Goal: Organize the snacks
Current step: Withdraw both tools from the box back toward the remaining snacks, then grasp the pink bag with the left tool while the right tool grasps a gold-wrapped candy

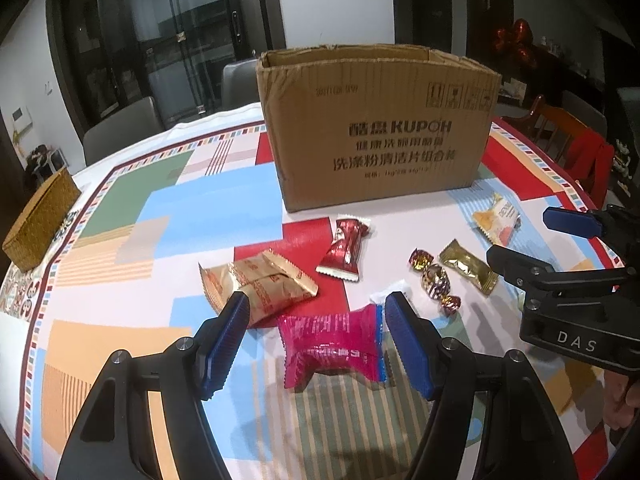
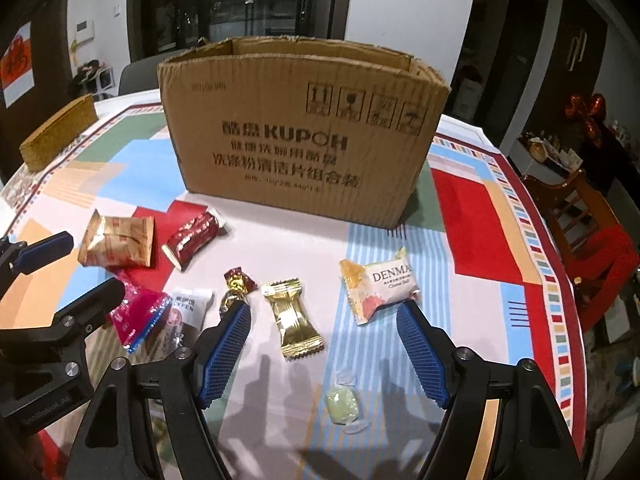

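Both tools hung spread open and empty over the patterned surface (image 1: 120, 216): the left tool (image 1: 316, 316) straddled a crinkled magenta snack packet (image 1: 334, 346), the right tool (image 2: 324, 320) a gold foil-wrapped candy (image 2: 294, 322), before an open brown cardboard box (image 2: 296, 128).

Dark glass doors (image 1: 180, 40), white walls (image 1: 332, 0), grey chairs (image 1: 120, 128)
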{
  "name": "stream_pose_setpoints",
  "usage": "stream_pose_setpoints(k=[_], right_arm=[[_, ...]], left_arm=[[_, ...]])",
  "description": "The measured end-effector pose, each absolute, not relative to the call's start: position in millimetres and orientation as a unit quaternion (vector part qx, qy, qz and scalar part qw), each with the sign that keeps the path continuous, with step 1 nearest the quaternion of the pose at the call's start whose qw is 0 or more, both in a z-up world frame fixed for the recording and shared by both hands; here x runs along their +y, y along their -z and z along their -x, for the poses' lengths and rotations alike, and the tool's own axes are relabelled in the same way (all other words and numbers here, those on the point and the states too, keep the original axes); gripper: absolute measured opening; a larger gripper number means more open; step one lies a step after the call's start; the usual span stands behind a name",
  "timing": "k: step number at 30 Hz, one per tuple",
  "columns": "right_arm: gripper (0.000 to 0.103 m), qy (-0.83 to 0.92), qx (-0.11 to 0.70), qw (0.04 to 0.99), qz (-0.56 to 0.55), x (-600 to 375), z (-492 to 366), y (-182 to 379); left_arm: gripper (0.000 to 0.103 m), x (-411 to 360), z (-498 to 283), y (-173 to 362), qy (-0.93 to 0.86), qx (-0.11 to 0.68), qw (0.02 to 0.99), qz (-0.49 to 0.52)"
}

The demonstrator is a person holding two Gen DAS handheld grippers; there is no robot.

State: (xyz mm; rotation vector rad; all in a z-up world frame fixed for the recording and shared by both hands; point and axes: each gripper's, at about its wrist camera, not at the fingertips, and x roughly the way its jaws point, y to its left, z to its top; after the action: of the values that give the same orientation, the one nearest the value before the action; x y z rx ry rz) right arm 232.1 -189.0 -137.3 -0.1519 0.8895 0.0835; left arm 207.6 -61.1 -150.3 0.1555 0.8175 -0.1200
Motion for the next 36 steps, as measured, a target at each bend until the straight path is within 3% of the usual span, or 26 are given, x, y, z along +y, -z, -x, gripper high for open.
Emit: stream_pose_setpoints(k=[33,36], right_arm=[[0.057,-0.070,0.483,0.869,0.076,-179,-262,183],[0.050,-0.075,0.486,0.868,0.070,-178,-265,183]], left_arm=[[0.069,-61,-222,196,0.064,0.443,0.893,-0.049],[0.063,-62,-223,197,0.066,0.442,0.893,-0.050]])
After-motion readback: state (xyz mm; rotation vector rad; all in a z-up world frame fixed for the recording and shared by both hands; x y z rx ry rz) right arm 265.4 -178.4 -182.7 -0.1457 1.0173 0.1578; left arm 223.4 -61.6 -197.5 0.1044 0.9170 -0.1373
